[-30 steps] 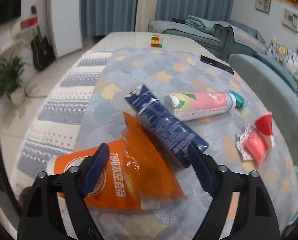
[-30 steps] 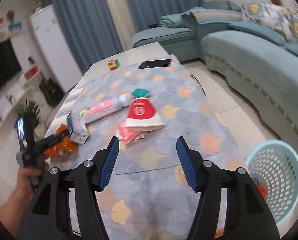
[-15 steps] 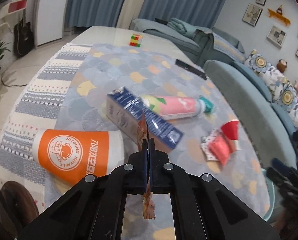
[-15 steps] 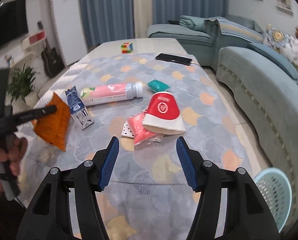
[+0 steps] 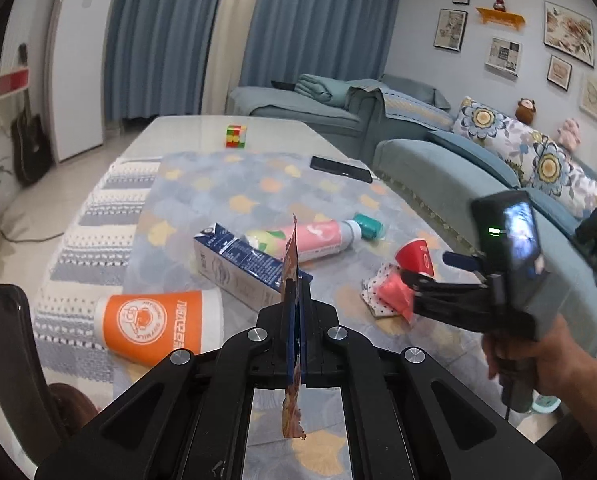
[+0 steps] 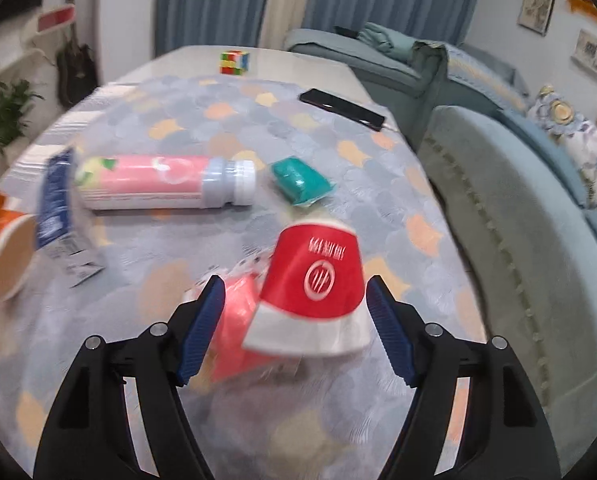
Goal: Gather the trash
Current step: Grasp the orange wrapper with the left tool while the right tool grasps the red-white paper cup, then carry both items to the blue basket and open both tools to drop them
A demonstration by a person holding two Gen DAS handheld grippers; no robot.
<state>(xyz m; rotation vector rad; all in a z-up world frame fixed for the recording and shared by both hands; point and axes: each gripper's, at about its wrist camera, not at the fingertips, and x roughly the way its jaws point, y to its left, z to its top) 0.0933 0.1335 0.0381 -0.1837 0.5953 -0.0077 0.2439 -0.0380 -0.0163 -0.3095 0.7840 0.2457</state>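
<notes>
My left gripper [image 5: 297, 308] is shut on a flat orange wrapper [image 5: 291, 412], held edge-on above the table. My right gripper [image 6: 296, 320] is open, its jaws on either side of a red and white paper cup [image 6: 318, 276] lying over a pink packet [image 6: 234, 320]; it also shows in the left wrist view [image 5: 434, 276]. On the table lie a blue carton [image 5: 242, 268], a pink bottle [image 5: 318, 236], an orange paper cup [image 5: 154, 324] and a teal packet [image 6: 298, 180].
A patterned cloth [image 5: 258, 188] covers the table. A Rubik's cube [image 5: 236, 136] and a black phone [image 5: 340, 169] lie at the far end. A teal sofa [image 5: 478, 200] runs along the right. A dark chair [image 5: 6, 340] stands at the left.
My left gripper shut on the orange wrapper and lifted it off the table. My right gripper moved in low until its open jaws came around the red cup.
</notes>
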